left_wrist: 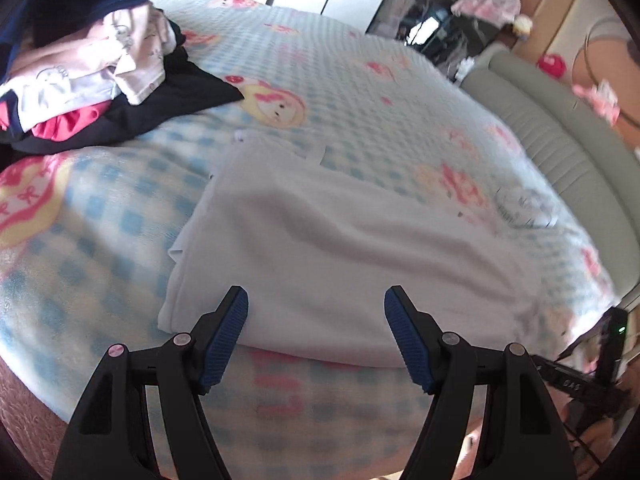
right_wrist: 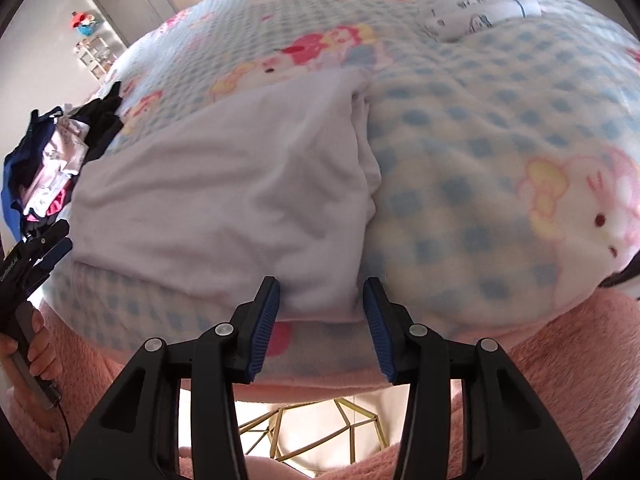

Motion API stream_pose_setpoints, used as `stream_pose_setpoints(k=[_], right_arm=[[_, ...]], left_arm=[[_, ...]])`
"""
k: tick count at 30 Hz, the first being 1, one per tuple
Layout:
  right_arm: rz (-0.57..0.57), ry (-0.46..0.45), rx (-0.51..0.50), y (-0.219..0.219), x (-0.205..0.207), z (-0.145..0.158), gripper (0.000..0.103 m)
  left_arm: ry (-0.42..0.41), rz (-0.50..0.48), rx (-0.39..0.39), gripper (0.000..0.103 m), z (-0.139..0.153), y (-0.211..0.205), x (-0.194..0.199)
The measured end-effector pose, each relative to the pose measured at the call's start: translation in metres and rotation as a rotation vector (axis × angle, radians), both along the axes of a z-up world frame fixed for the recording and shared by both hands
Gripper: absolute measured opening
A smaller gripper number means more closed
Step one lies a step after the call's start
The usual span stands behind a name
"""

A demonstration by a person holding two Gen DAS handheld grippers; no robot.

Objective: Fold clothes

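A white garment (left_wrist: 332, 240) lies folded flat on the blue checked blanket (left_wrist: 100, 220), near the bed's front edge. My left gripper (left_wrist: 316, 300) hovers open over the garment's near edge, with nothing between its blue pads. In the right wrist view the same white garment (right_wrist: 224, 188) spreads to the left, and my right gripper (right_wrist: 322, 292) stands open astride its near right corner, not closed on the cloth. The left gripper (right_wrist: 44, 256) shows at the far left edge there, held by a hand (right_wrist: 38, 356).
A heap of dark, pink and white clothes (left_wrist: 92, 60) sits at the blanket's back left. A small folded printed piece (right_wrist: 476, 12) lies further back on the bed. A padded headboard (left_wrist: 560, 160) curves on the right. Pink fleece (right_wrist: 580, 380) hangs below the bed edge.
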State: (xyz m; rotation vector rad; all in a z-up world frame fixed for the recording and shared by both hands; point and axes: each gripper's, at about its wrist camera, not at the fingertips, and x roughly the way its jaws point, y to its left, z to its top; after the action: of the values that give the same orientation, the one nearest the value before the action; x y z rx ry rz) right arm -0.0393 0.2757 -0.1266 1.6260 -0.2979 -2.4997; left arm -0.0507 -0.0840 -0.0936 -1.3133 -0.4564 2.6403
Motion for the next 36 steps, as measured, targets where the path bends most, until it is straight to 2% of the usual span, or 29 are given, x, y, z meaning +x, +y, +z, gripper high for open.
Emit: stream_pose_setpoints(k=[1, 4, 5, 6, 7, 11, 14, 18, 19, 22, 24, 25, 28, 30, 31, 32, 36], right_arm=[[-0.015, -0.005, -0.009, 0.004, 0.000, -0.001, 0.045], [-0.042, 0.015, -0.065, 0.017, 0.001, 0.006, 0.045], [-0.033, 0.028, -0.093, 0.020, -0.001, 0.010, 0.050], [-0.021, 0.041, -0.125, 0.022, -0.003, 0.013, 0.052], [-0.006, 0.052, -0.161, 0.024, -0.007, 0.016, 0.053], [0.001, 0.054, -0.224, 0.028, -0.030, 0.016, 0.053], [-0.032, 0.006, -0.212, 0.033, -0.049, 0.003, 0.053], [-0.075, 0.011, -0.190, 0.040, -0.047, 0.006, 0.054], [-0.081, 0.013, -0.180, 0.042, -0.046, 0.007, 0.058], [-0.046, -0.010, -0.234, 0.045, -0.046, 0.000, 0.070], [-0.010, -0.081, -0.360, 0.046, -0.053, -0.020, 0.070], [-0.015, -0.084, -0.380, 0.046, -0.054, -0.024, 0.070], [-0.014, -0.043, -0.418, 0.045, -0.056, -0.023, 0.063], [-0.031, -0.008, -0.424, 0.045, -0.058, -0.021, 0.048], [-0.043, 0.002, -0.409, 0.045, -0.058, -0.019, 0.035], [-0.036, 0.026, -0.394, 0.042, -0.056, -0.014, 0.031], [0.032, 0.126, -0.391, 0.030, -0.046, 0.011, 0.027]], left_arm=[[-0.006, -0.006, -0.021, 0.073, -0.001, 0.005, -0.001], [0.045, -0.043, 0.019, 0.073, 0.009, 0.007, 0.004], [0.063, -0.059, 0.038, 0.069, 0.012, 0.008, 0.004], [0.073, -0.073, 0.049, 0.058, 0.015, 0.010, 0.003], [0.070, -0.081, 0.051, 0.055, 0.016, 0.013, 0.001], [0.051, -0.103, 0.053, 0.054, 0.015, 0.026, -0.006], [0.034, -0.128, 0.069, 0.056, 0.010, 0.034, -0.004], [0.007, -0.150, 0.076, 0.057, 0.002, 0.039, 0.002], [0.001, -0.155, 0.077, 0.057, 0.000, 0.039, 0.003], [-0.020, -0.167, 0.083, 0.059, -0.006, 0.042, 0.007], [-0.030, -0.166, 0.115, 0.060, -0.009, 0.042, 0.004], [-0.032, -0.166, 0.127, 0.060, -0.009, 0.042, 0.003], [-0.024, -0.177, 0.161, 0.060, -0.004, 0.044, 0.002], [-0.024, -0.195, 0.196, 0.060, 0.002, 0.050, -0.001], [-0.027, -0.213, 0.206, 0.060, 0.006, 0.056, -0.004], [-0.029, -0.233, 0.215, 0.060, 0.010, 0.063, -0.007], [-0.033, -0.357, 0.265, 0.060, 0.031, 0.104, -0.026]])
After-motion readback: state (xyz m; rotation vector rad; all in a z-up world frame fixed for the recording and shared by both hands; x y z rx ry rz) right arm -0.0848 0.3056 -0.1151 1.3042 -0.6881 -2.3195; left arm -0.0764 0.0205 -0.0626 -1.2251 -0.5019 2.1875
